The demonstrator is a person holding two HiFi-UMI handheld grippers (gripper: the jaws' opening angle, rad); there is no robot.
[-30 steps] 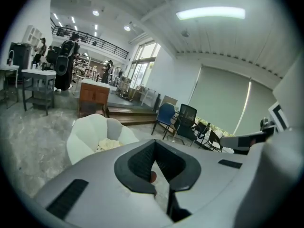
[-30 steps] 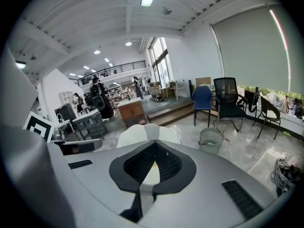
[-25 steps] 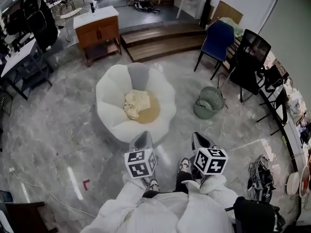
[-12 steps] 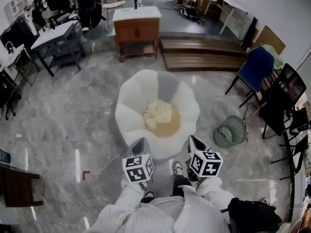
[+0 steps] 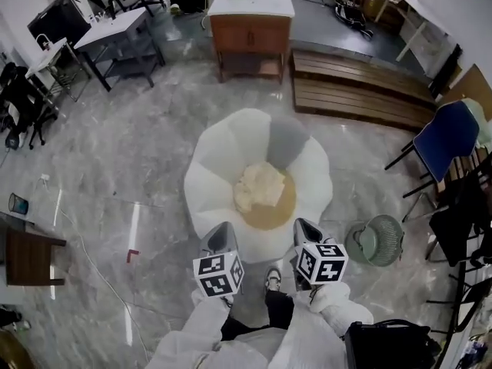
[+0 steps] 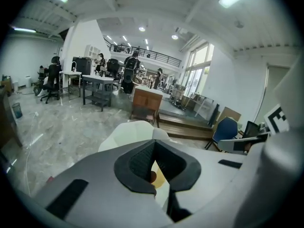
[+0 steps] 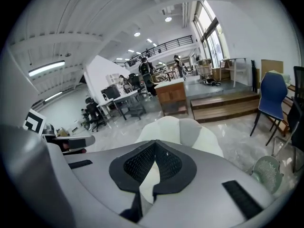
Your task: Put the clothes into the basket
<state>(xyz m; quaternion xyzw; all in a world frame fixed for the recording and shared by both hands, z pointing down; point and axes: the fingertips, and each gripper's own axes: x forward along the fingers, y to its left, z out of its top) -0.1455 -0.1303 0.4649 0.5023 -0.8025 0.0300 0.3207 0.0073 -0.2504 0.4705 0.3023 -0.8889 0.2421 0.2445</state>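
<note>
Two grippers, one pile of clothes, one basket, one white petal-shaped seat. The left gripper has its jaws pressed together with nothing between them. The right gripper is the same, pads meeting and empty. Each carries one marker cube at its rear.

The clothes, a single cream heap, lie on the tan cushion in the middle of the seat. That puts them ahead of both sets of jaws, between the lines the two grippers point along and a little nearer the right gripper's line. Neither gripper touches them, and the seat's near rim sits just beyond the jaw tips. The green basket stands on the floor off to the right of the right jaws, about level with them rather than ahead, and apart from the seat. One wooden cabinet stands well beyond the seat, and one blue chair is far to the right and ahead of the jaws.

A second ago the seat and clothes lay ahead and to the left of both grippers, with the basket ahead and to the right of the right jaws. Now the seat is squarely in front, nearer the tips, and the basket has dropped back alongside the right gripper. Both pairs of jaws were closed then too
</note>
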